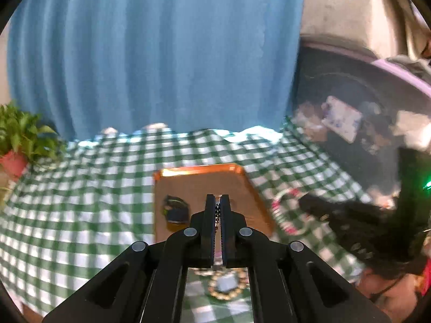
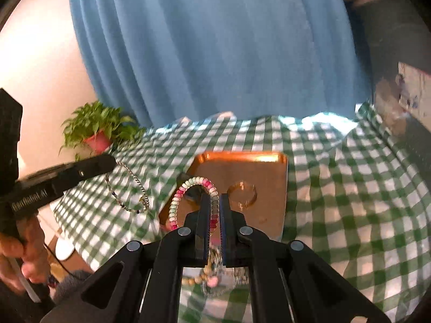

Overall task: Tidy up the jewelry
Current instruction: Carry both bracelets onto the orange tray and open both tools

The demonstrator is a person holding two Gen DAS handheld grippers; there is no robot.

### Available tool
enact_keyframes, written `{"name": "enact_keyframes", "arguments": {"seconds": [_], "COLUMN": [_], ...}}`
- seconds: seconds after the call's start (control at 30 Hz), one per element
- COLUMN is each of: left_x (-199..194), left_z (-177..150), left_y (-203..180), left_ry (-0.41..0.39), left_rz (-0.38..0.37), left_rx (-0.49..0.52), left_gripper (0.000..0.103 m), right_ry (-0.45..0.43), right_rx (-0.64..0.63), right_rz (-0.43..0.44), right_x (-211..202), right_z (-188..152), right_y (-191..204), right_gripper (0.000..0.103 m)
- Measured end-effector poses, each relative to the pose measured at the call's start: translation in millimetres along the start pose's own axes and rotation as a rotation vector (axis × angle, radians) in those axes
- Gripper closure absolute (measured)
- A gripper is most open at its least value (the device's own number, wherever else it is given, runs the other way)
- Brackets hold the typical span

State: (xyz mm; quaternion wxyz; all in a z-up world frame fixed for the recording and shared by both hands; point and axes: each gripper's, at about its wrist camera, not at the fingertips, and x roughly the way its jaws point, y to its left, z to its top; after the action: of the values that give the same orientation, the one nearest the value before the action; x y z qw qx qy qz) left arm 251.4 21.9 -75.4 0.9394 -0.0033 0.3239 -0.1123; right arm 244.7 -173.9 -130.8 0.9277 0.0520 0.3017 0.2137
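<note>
My left gripper (image 1: 218, 202) is closed, jaws nearly touching, pinching a thin chain (image 1: 217, 214) between the pads. It points forward and tilts downward. My right gripper (image 2: 214, 202) is also clamped, on a pink and white beaded bracelet (image 2: 188, 188) that loops up and to the left of the fingertips. It tilts downward too. Seen from the right wrist, my left hand (image 2: 18, 258) wraps the left gripper's handle at the lower left edge.

Left gripper (image 1: 218, 202) fingers (image 1: 209, 210) tight on beaded chain (image 1: 217, 215) above orange tray (image 1: 199, 172)
</note>
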Motion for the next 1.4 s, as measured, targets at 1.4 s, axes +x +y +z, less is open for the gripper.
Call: {"name": "enact_keyframes", "arguments": {"seconds": [1.4], "left_x": [175], "left_z": [-71], "left_y": [61], "left_ry": [0.260], "left_rz": [-0.095], "left_rx": [-0.163], "left_gripper": [0.100], "right_ry": [0.231], "right_rx": [-0.104], "right_rz": [-0.054], "right_x": [154], "right_z": [-14], "right_y": [-27], "right_gripper": [0.065]}}
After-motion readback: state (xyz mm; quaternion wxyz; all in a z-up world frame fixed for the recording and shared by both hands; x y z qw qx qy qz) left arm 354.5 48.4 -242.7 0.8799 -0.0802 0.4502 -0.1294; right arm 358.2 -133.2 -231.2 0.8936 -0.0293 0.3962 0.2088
